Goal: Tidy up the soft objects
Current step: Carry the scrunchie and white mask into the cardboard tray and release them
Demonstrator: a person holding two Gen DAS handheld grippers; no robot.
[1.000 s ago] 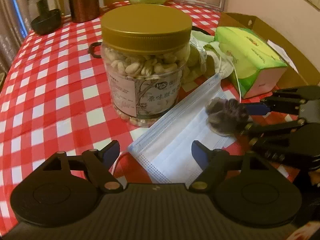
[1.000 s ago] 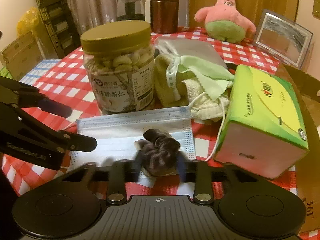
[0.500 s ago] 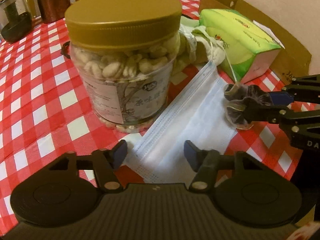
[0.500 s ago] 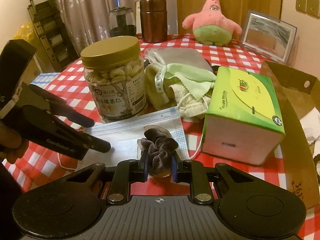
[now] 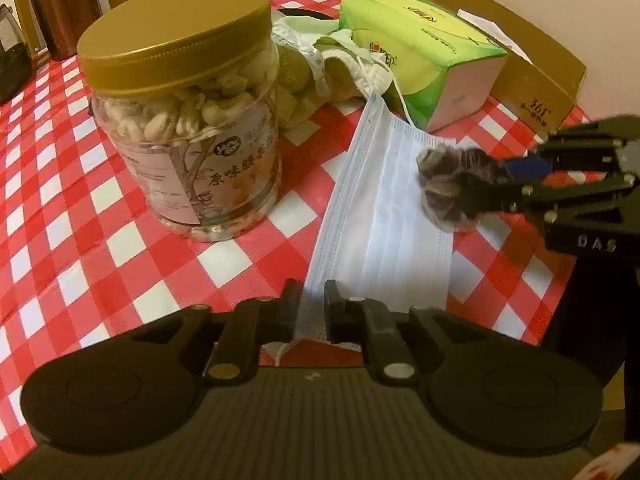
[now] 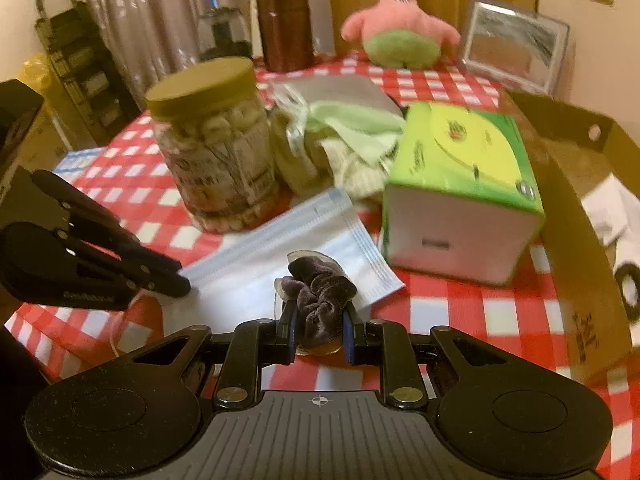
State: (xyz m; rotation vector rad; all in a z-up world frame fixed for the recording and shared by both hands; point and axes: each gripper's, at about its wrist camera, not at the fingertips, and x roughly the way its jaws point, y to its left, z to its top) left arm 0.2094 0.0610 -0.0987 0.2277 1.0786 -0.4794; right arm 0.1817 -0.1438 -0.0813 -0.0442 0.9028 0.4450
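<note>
A pale blue face mask (image 5: pixel 384 216) lies flat on the checked cloth, also visible in the right wrist view as the face mask (image 6: pixel 280 256). My left gripper (image 5: pixel 312 308) points down at its near corner. Its jaws are closing, with the mask's edge between them and a narrow gap still showing. In the right wrist view the left gripper (image 6: pixel 182 280) touches that same edge. My right gripper (image 6: pixel 318 332) is shut on a dark purple velvet scrunchie (image 6: pixel 320 292). It holds the scrunchie (image 5: pixel 452 188) just above the mask's right side.
A jar of cashews (image 5: pixel 184 120) with a gold lid stands left of the mask. Behind it lie crumpled cloths (image 6: pixel 348 140), a green tissue box (image 6: pixel 464 184) and an open cardboard box (image 6: pixel 580 208). A pink plush toy (image 6: pixel 400 28), a brown canister (image 6: pixel 286 28) and a framed picture (image 6: pixel 516 44) stand at the back.
My left gripper's jaws have narrowed from wide apart to a small gap around the mask's near corner. My right gripper has carried the scrunchie a little to the right.
</note>
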